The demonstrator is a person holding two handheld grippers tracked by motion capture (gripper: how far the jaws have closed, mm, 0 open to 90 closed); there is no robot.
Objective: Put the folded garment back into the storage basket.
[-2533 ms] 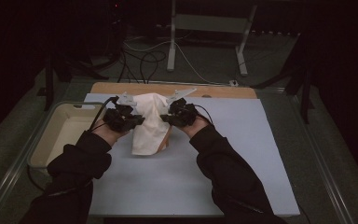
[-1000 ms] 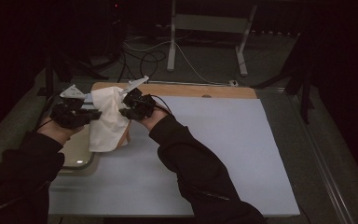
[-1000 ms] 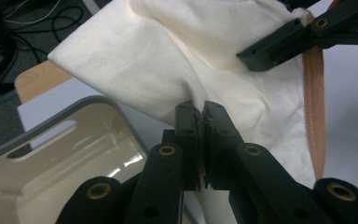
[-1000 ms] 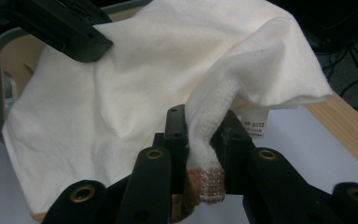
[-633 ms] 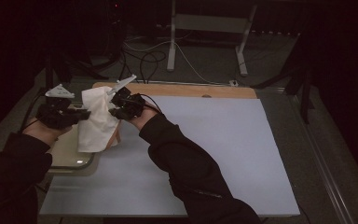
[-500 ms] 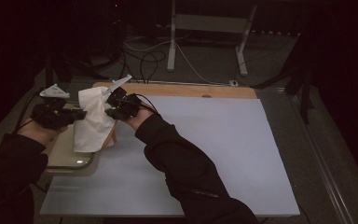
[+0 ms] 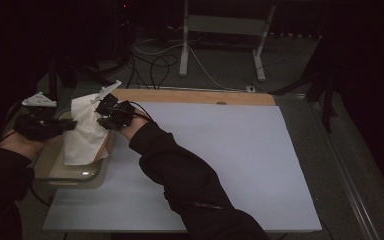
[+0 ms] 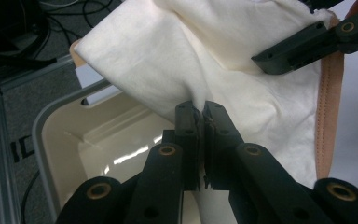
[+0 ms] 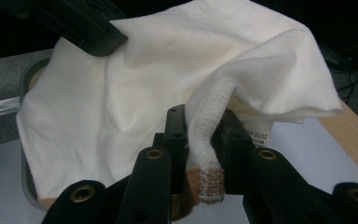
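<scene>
Two tongs, both clamped on the same white cloth [image 7: 84,134]. My left tongs [image 8: 199,122] have jaws pinched tight on a fold near the cloth's middle; my right tongs [image 9: 204,135] grip a thick rolled hem w/ a tan edge poking out below the jaws. Cloth hangs between them, lifted, draped over the cream tub [image 7: 75,172] at the counter's [image 7: 220,150] left edge; its lower part drops toward the tub's inside, can't tell if it touches the bottom. In the high view my left tongs [image 7: 55,126] sit just left of the cloth, right tongs [image 7: 111,114] at its top right corner. A tan trim strip runs down the cloth's right side. Tub interior looks glossy.
</scene>
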